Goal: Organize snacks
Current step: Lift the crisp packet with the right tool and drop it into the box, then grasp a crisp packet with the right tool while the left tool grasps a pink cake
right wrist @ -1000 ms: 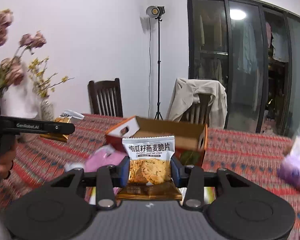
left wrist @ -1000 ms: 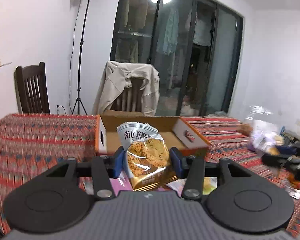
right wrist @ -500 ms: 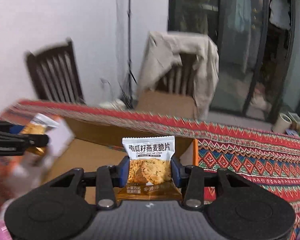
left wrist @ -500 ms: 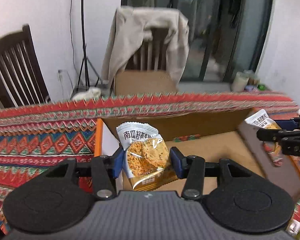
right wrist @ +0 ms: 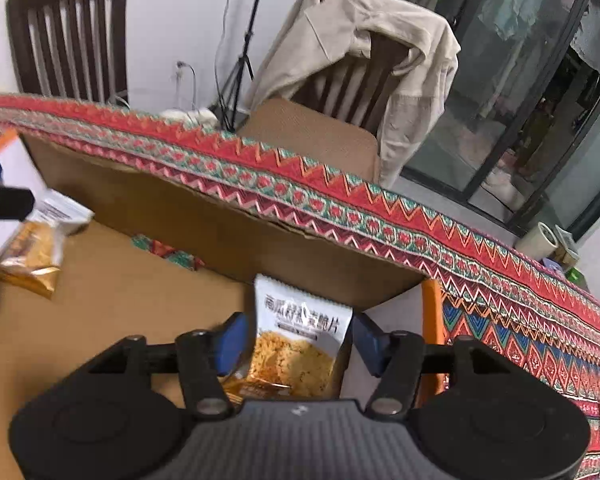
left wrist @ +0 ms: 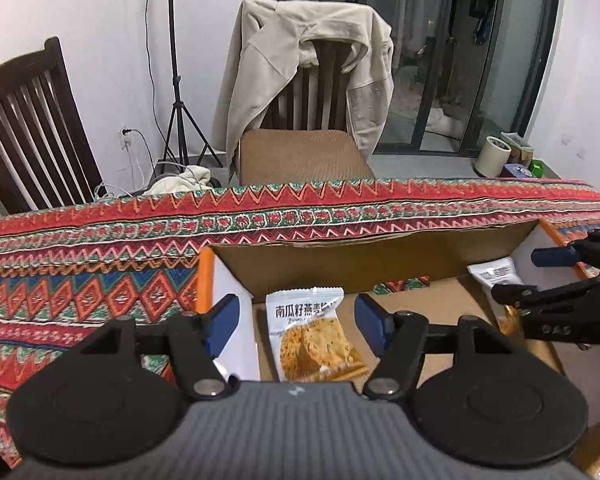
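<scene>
Red zigzag cloth [left wrist: 100, 264] covers the big table, and a chair [left wrist: 312, 80] with a pale jacket [left wrist: 268, 48] over its back stands behind it. On the cloth sits your cardboard box [left wrist: 380, 256], open at the top, with a brown floor and an orange edge.

Your left gripper [left wrist: 296, 322] hangs over the left end of the box. Its blue fingers [left wrist: 220, 318] are spread wide. The cracker pack [left wrist: 314, 336] lies between them on the box floor, and neither finger touches it. There is a clear gap on both sides of the pack.

Your right gripper [right wrist: 298, 338] is over the right end of the box. Its blue fingers [right wrist: 232, 338] are open too. The second cracker pack [right wrist: 300, 344] stands between them, tilted a little. Its right edge is just beside the right finger, and you cannot tell if they touch. This pack looks blurry in the right wrist view.
</scene>
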{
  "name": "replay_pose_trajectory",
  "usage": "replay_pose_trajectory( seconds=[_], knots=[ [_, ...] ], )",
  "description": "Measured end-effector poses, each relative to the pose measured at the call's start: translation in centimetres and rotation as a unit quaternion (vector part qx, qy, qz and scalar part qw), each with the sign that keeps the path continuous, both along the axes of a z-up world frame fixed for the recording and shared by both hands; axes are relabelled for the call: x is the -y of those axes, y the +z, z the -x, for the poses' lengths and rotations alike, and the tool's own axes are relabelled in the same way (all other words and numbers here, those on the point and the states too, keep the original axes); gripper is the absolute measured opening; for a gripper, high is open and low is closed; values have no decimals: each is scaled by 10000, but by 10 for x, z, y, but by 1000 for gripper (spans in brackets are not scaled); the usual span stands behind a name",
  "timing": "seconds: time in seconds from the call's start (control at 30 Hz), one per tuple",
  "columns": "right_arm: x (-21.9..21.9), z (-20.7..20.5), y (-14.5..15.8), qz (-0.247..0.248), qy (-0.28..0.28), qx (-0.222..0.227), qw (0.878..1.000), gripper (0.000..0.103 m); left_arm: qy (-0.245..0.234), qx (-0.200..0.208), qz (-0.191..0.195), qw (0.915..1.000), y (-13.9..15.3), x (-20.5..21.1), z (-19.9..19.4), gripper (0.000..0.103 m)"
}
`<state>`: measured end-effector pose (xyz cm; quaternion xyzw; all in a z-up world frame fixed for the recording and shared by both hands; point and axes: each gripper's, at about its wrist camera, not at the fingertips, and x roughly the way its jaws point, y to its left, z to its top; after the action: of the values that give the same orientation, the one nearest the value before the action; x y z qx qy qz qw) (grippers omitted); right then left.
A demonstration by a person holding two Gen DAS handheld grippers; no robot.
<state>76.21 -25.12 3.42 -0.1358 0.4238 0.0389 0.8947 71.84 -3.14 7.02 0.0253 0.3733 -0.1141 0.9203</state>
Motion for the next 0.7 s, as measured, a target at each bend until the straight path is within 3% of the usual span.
replay_pose_trajectory(
  seconds=[0.07,0.2,0.27,0.4,0.57,0.7],
  knots=[
    [6,14,15,-184,86,127,9997,62,-60,57,83,9999,14,-4,16,68],
    [18,58,57,-395,244,547,9974,74,-155,343,221,9990,51,-12,65,74],
    [25,88,82,-494,314,779,9952,75,-254,547,328,9976,69,-15,97,75],
    [41,159,121,-714,421,1270,9884,87,-370,959,487,9935,95,-26,170,79],
    [59,261,134,-922,538,1704,9796,89,-445,1464,589,9865,94,-33,277,83],
    [71,343,118,-1081,524,1964,9731,95,-476,1717,445,9830,71,-29,357,89]
  ],
)
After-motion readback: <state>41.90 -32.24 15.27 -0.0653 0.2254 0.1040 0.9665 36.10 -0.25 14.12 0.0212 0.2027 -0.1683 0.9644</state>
